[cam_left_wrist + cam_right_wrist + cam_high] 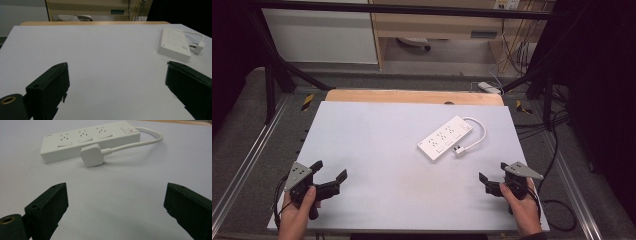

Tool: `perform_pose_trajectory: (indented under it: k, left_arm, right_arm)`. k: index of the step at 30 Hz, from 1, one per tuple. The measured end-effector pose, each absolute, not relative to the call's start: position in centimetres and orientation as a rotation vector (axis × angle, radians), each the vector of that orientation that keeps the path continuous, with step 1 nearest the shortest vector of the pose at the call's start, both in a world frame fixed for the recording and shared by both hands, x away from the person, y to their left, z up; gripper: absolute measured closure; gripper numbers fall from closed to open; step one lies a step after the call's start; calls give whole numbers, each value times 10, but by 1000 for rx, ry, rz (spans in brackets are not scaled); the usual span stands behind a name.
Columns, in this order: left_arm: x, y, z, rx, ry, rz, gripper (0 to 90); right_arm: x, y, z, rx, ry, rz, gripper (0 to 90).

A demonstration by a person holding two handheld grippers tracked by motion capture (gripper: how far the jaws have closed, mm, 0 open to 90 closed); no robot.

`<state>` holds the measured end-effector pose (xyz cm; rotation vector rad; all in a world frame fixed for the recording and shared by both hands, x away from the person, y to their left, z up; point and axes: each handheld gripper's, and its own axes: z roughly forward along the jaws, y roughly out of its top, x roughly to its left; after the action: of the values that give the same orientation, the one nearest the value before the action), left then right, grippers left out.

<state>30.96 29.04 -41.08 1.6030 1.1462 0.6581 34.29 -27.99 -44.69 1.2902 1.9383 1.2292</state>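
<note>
White power strip [445, 138] sits toward the table's [377, 150] far right, its plug [460, 150] lying just beside it. Left gripper [331, 176] and right gripper [493, 176] sit well short of the strip – both spread wide, pinching nothing.

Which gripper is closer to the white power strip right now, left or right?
Right. The right gripper sits just in front of the power strip, slightly to its right. The left gripper is far off toward the table's near left corner. Both are open and empty.
</note>
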Motion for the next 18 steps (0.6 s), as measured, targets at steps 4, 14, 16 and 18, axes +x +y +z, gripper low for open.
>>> perform_pose_trajectory:
  k: [4,14,16,18]
  left_arm:
    - [309,289,-411,1617,1139,653,53]
    - [310,287,-412,1636,1135,648,53]
    - [310,287,-412,1641,1135,648,53]
    - [310,287,-412,1642,1136,648,53]
  right_arm:
    - [343,-281,-447,1311,1935,1239,51]
    - [343,-283,-447,1340,1933,1248,50]
    - [342,-284,-446,1334,1924,1257,50]
    - [342,-284,-445,1332,1915,1264,51]
